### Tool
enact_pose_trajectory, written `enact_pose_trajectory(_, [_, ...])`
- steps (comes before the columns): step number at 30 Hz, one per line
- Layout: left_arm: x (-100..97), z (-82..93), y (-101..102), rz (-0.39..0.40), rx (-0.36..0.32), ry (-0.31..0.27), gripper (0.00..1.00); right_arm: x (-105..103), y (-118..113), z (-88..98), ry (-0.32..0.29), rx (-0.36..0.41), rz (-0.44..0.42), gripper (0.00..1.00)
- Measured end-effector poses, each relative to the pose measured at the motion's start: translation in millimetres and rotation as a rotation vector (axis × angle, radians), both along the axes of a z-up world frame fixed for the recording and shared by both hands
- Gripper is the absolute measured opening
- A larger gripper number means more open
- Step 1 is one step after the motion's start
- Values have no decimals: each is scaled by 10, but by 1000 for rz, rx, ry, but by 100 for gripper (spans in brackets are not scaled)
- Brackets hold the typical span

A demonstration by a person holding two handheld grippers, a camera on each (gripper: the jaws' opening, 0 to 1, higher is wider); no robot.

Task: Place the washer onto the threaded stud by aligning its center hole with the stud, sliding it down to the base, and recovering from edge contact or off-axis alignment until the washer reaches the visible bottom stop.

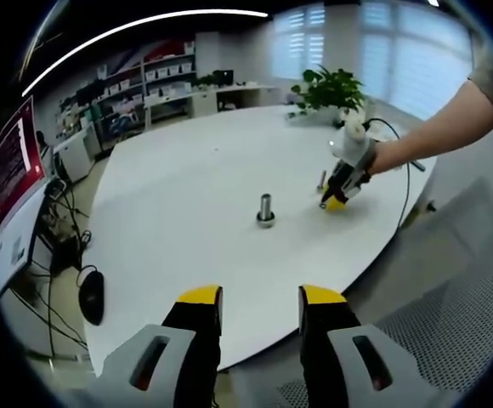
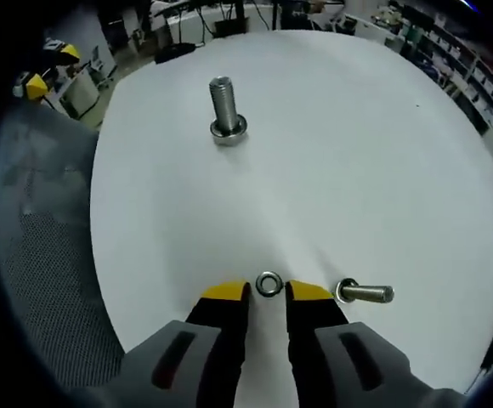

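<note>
Our right gripper [image 2: 268, 296] has its jaws spread apart, yellow tips low over the white bench [image 2: 382, 153], and the washer [image 2: 269, 284] lies flat on the bench just ahead of the gap between those tips, not pinched by either one. Whether the tips touch its rim we cannot tell. Just beside the washer, on the right of the right gripper view, a loose bolt [image 2: 364, 293] lies on its side with its head toward the washer. Well apart from them, farther across the bench, the threaded stud [image 2: 227, 109] stands upright on its wider base, its thread bare.

Our left gripper [image 1: 260, 299] also has its jaws spread with nothing between them; it hangs at the near edge of the bench [image 1: 187, 187]. In the left gripper view we see the stud [image 1: 266, 209] standing near the middle of the bench, and beyond it to the right our right gripper [image 1: 335, 202] tipped down to the bench surface, held by a hand [image 1: 381, 159] on a bare forearm. The washer is too small to make out there. A potted plant [image 1: 331, 88] sits at the far side of the bench, a mesh chair [image 1: 450, 314] stands at the right, and a red screen [image 1: 10, 161] glows at the left.
</note>
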State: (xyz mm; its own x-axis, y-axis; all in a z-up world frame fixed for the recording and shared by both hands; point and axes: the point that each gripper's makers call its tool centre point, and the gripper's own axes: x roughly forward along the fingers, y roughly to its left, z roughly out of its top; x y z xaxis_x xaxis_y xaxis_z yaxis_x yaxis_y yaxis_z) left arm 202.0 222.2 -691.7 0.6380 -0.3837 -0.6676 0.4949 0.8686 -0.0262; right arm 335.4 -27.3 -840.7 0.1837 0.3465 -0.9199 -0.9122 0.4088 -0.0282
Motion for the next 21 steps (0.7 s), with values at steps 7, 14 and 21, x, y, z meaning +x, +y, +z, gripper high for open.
enact_pose_trajectory(7, [-14,-24,-8,-9,14,11,34,-17,-47,2,10,20,26,16])
enact_pose_trajectory(14, [0,-6,25,10,11,3,34,-122,-99,-4,39,-75,164,16])
enact_pose_trajectory(21, [0,-3,20,2,23,-3,34,-65,-81,-26,128,-177,127,14])
